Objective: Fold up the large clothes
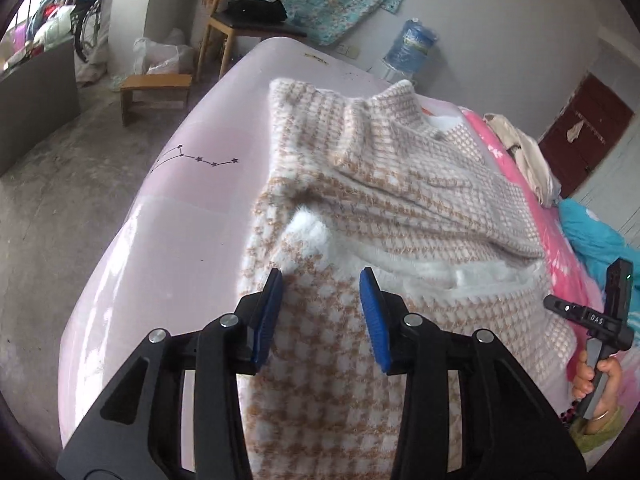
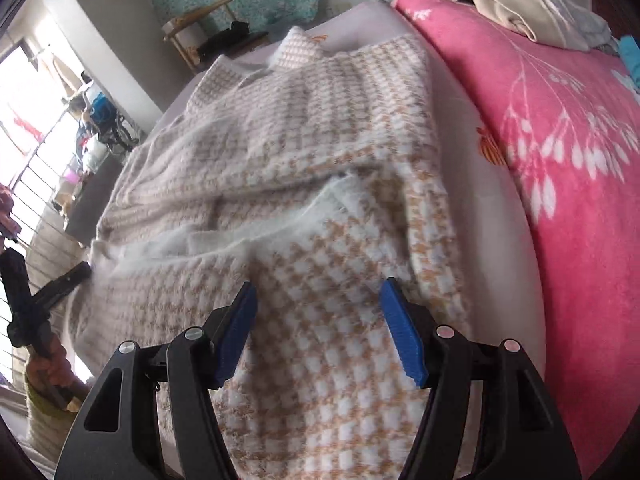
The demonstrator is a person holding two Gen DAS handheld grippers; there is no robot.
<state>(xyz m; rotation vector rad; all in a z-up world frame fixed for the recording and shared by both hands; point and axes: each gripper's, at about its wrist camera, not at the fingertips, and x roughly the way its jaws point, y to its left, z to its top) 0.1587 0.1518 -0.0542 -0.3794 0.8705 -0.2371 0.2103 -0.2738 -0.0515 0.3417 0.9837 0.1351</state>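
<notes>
Both of your tongs are spread wide and holding nothing — the left tongs (image 1: 321,280) hover over the near part of the fuzzy beige-and-white houndstooth knit garment (image 1: 380,208), and the right tongs (image 2: 318,294) hang over the same cloth from the other side. The blue ribbed pads (image 1: 370,312) on each stand well apart, with checked fabric showing between them and no pinch made.

The garment lies spread on the pale pink glossy bed surface (image 1: 172,220), running away from you, its ribbed end (image 1: 320,100) at the far side. Part of it is already turned over on itself: the white fleecy lining (image 2: 224,236) shows along a crosswise edge in the middle, so I'd judge one fold is laid and another is due.

Why here? You've set a tool at each side of the near portion, so both edges can probably be taken at once and carried up evenly. In the left view your right hand (image 1: 596,376) sits at the garment's right edge, beside the bright pink floral blanket (image 2: 560,140).

Watch the thick pile — a shallow bite may slip, and an uneven lift would skew the fold.
</notes>
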